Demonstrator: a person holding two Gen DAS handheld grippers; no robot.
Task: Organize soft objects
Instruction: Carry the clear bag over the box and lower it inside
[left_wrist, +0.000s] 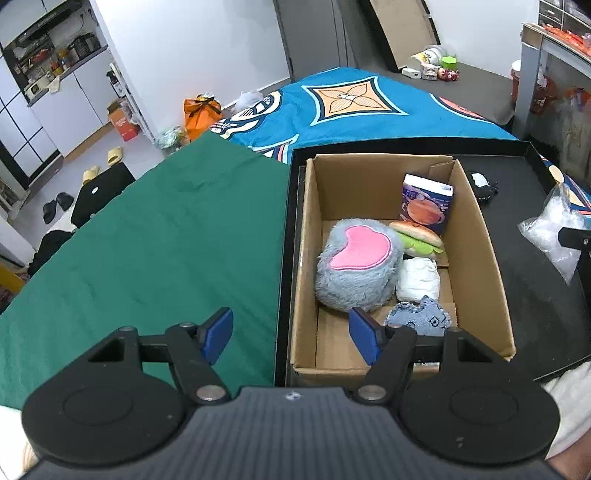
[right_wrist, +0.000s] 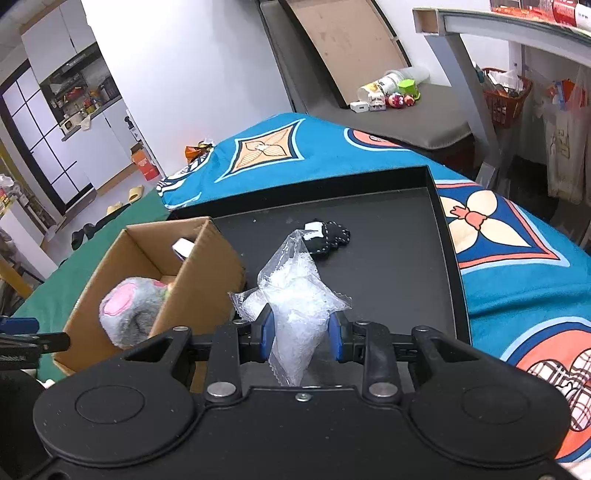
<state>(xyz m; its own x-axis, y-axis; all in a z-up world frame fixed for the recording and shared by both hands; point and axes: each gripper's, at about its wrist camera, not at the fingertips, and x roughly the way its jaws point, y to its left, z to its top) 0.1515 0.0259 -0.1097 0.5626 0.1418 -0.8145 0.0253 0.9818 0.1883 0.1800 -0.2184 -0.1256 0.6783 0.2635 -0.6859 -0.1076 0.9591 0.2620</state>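
Nearest in the right wrist view, the right tool is clamped on a clear plastic bag of white, crumpled filling; both blue pads press into its sides, and the bag's top corner stands up above the fingers. The bag hangs over the black tray, clear of its floor. In the left wrist view the same bag shows at the right edge, beside a black part of the right tool.

The left tool is open with nothing between its blue pads. It hovers over the near left corner of the cardboard box, with one finger over the green cloth and the other over the box.

The box stands in the left part of the tray, against its left wall. Inside lie a grey plush with a pink heart, touching a small white bundle to its right. In front of the bundle is a pale blue knitted piece. Behind it sits a soft burger toy, and behind that a blue tissue pack stands upright against the box's right wall.

Further out on the tray floor, a black and white item lies alone, well apart from the box.

The tray rests on a bed with a blue patterned blanket, and the green cloth is spread to its left.
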